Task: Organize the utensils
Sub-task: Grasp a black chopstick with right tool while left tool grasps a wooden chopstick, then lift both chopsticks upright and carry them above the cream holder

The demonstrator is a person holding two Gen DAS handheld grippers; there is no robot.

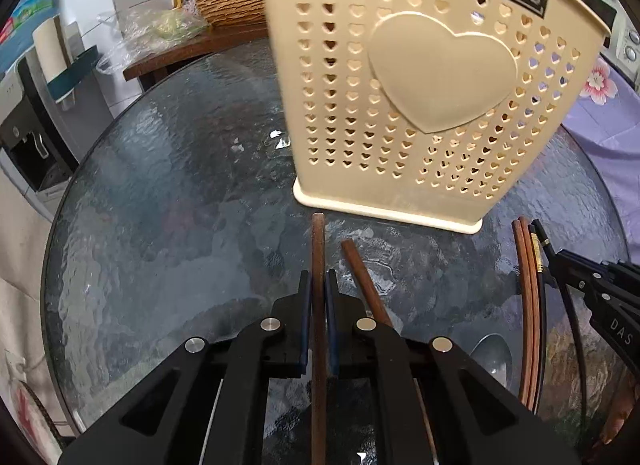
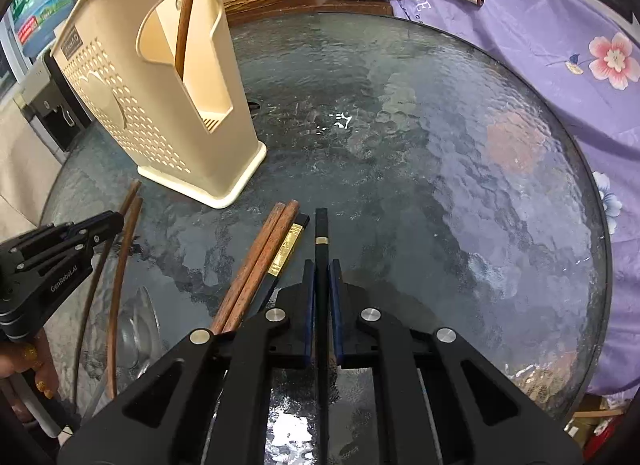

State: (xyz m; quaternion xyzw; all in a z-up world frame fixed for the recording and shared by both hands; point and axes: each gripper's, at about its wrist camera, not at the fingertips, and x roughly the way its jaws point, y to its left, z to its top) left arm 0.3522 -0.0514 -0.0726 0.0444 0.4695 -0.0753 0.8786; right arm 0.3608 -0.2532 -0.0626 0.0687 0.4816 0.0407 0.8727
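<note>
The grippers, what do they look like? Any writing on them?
Both are black, with angular linked arms and round silver pins at the joints. Each finger has a dark blue pad inside. The left gripper shows white lettering "GenRoboAI" on its side in the right wrist view; the right gripper shows "DAS" in the left wrist view.

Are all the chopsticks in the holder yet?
Not yet. One brown stick already stands in the cream holder. The left gripper pinches a brown chopstick, the right gripper a black chopstick. Three more chopsticks and a spoon wait on the glass table.
</note>
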